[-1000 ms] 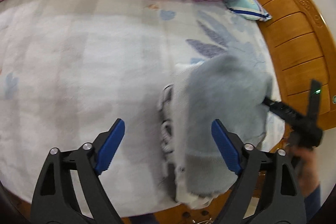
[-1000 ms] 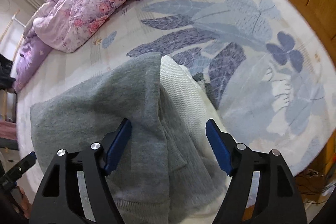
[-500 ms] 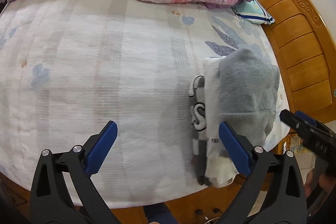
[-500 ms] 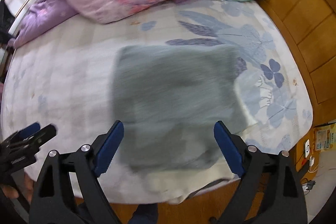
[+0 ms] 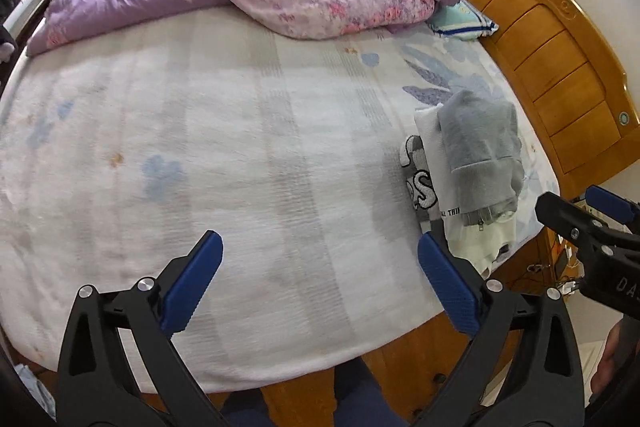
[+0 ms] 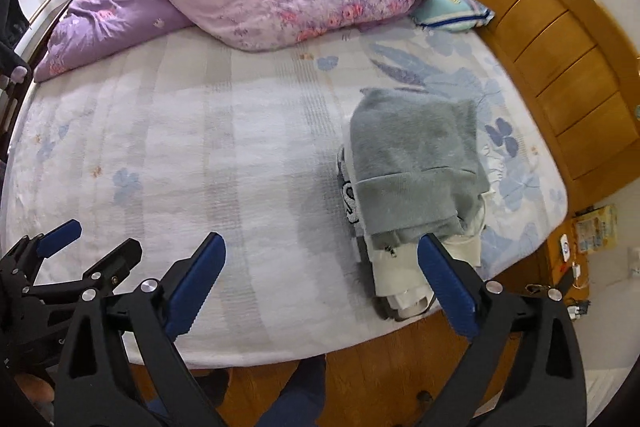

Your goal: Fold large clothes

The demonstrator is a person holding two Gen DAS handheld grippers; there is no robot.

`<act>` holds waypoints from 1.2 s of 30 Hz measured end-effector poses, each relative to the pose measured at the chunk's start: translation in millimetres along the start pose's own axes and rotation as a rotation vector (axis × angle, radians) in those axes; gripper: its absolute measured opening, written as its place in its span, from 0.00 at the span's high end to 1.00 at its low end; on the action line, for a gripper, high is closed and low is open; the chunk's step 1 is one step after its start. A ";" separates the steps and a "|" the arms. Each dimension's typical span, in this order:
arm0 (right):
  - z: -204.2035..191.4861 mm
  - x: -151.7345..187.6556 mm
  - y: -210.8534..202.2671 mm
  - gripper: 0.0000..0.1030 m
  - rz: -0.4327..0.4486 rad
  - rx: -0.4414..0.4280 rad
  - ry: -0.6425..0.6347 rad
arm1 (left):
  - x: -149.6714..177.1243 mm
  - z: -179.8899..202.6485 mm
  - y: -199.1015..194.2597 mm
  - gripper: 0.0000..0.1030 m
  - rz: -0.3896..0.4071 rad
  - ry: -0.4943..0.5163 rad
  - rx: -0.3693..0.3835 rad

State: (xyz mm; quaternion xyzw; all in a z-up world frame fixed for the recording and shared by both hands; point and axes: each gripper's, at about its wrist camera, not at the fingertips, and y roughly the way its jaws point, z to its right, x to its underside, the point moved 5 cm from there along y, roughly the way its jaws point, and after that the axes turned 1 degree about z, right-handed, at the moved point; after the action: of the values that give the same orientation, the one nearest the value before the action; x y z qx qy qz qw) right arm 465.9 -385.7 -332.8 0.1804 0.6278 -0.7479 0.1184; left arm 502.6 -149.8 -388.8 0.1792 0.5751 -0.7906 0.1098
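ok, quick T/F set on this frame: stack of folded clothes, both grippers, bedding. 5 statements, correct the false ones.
1. The grey sweater lies on top of the pile of folded clothes. True.
2. The left gripper is clamped on the grey sweater. False: its jaws stand wide open over bare bedsheet, with nothing between them.
3. The right gripper holds nothing. True: its jaws have just been opening and stand apart, empty.
4. The purple floral quilt is spread flat over the whole bed. False: it is bunched up at the far side.
5. The pile sits in the middle of the bed. False: it sits at the near edge, toward the wooden headboard.
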 end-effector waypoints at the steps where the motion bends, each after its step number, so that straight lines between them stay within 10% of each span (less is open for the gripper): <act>1: -7.2 2.3 -11.3 0.09 0.008 0.001 0.004 | 0.5 -4.7 -11.4 0.05 0.011 0.005 0.001; 19: -49.3 47.1 -143.0 0.09 0.143 -0.056 -0.045 | 30.9 -6.0 -162.3 0.05 0.187 0.023 -0.074; 36: -32.4 134.1 -264.3 0.09 0.298 -0.214 -0.109 | 148.6 43.1 -314.5 0.05 0.361 -0.082 -0.172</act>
State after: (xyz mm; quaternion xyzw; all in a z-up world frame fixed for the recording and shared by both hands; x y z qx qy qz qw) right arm 241.6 -298.7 -156.8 0.2170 0.6627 -0.6596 0.2804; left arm 240.8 -87.0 -164.3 0.2371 0.5940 -0.7128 0.2879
